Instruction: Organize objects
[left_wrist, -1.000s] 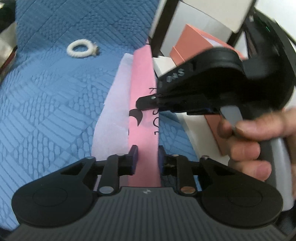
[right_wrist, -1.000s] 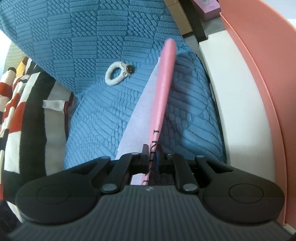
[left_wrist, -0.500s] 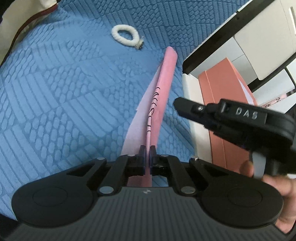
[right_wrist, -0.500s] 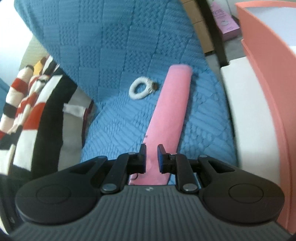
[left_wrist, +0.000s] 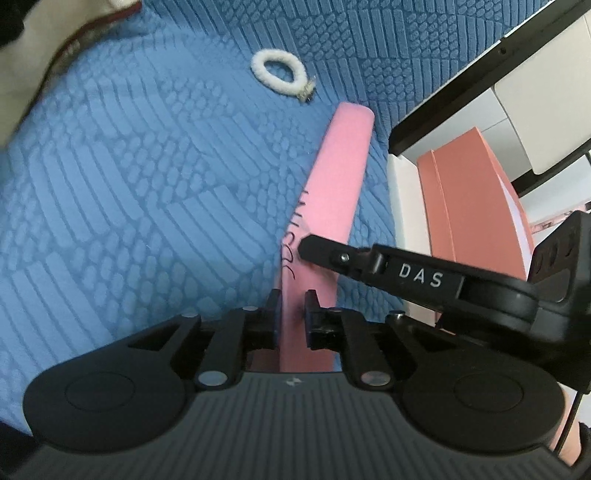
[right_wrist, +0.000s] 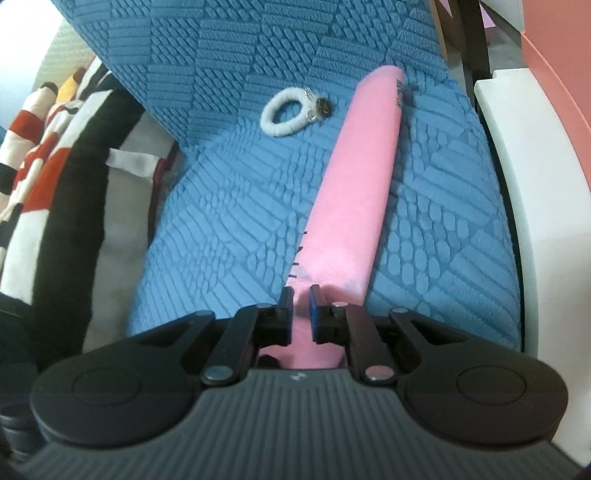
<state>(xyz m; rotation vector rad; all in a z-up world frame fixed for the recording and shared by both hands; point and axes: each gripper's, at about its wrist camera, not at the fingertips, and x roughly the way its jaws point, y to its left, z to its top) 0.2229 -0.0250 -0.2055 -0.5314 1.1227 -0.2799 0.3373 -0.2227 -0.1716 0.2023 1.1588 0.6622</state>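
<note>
A long pink cloth strip (left_wrist: 340, 177) (right_wrist: 362, 177) with black lettering lies flat along the blue textured blanket (left_wrist: 147, 184) (right_wrist: 240, 37). My left gripper (left_wrist: 293, 317) sits at its near end. Its jaws are opening a little, with the cloth's lettered face showing in the gap and the pads not pressing. My right gripper (right_wrist: 301, 310) is closing, pinching a pucker of the same cloth. In the left wrist view the right gripper (left_wrist: 306, 249) comes in from the right, its tip on the strip just ahead of my left fingers. A white hair tie (left_wrist: 279, 74) (right_wrist: 284, 110) with a small charm lies beyond, untouched.
A salmon box (left_wrist: 472, 206) (right_wrist: 554, 74) stands on a white ledge (left_wrist: 404, 206) (right_wrist: 517, 166) along the blanket's right edge, under a dark frame bar (left_wrist: 461, 85). A red, black and white striped fabric (right_wrist: 37, 147) is bunched at the left.
The pink strip, held up on its edge a second ago, now lies flat on the blanket. The left jaws clamped it, then parted slightly. The right jaws let go, then closed on it nearer the left gripper.
</note>
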